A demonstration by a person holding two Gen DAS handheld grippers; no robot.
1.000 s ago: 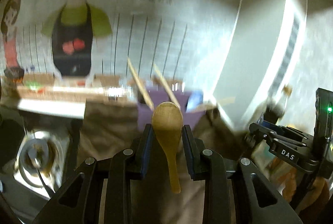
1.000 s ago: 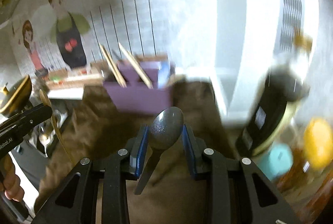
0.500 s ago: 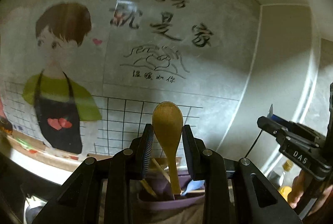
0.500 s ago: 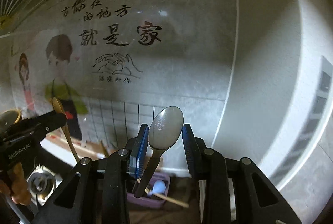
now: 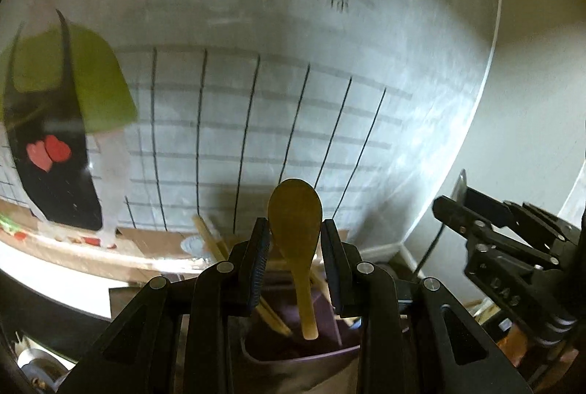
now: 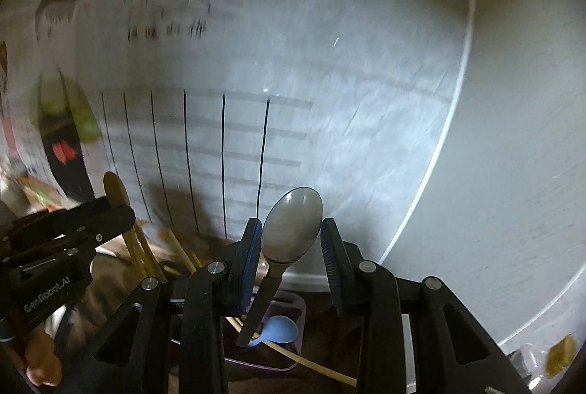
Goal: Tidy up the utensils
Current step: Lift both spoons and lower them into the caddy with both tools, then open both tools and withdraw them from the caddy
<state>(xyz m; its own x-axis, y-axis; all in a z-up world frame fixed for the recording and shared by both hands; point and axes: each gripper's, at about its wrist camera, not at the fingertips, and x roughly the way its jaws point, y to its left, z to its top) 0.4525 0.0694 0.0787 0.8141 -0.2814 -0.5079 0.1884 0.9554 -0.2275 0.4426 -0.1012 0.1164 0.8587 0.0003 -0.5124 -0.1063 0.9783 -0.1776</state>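
My left gripper [image 5: 295, 240] is shut on a wooden spoon [image 5: 296, 229], bowl up, its handle end hanging over the purple utensil holder [image 5: 293, 353] that holds wooden chopsticks [image 5: 208, 240]. My right gripper [image 6: 291, 240] is shut on a metal spoon [image 6: 291, 227], bowl up, handle pointing down over a purple holder compartment [image 6: 293, 306] with a blue spoon [image 6: 280, 330] inside. The right gripper shows at the right of the left wrist view [image 5: 457, 207]. The left gripper shows at the left of the right wrist view [image 6: 110, 211].
A tiled wall with a cartoon sticker [image 5: 55, 108] stands close behind the holder. A wall corner [image 6: 450, 123] is to the right. A counter ledge [image 5: 73, 269] runs at the left. Jars [image 6: 556, 353] sit at the lower right.
Both grippers have tilted down and come closer to the purple holder. The spoon handles now hang over its compartments. Both spoons stay gripped.
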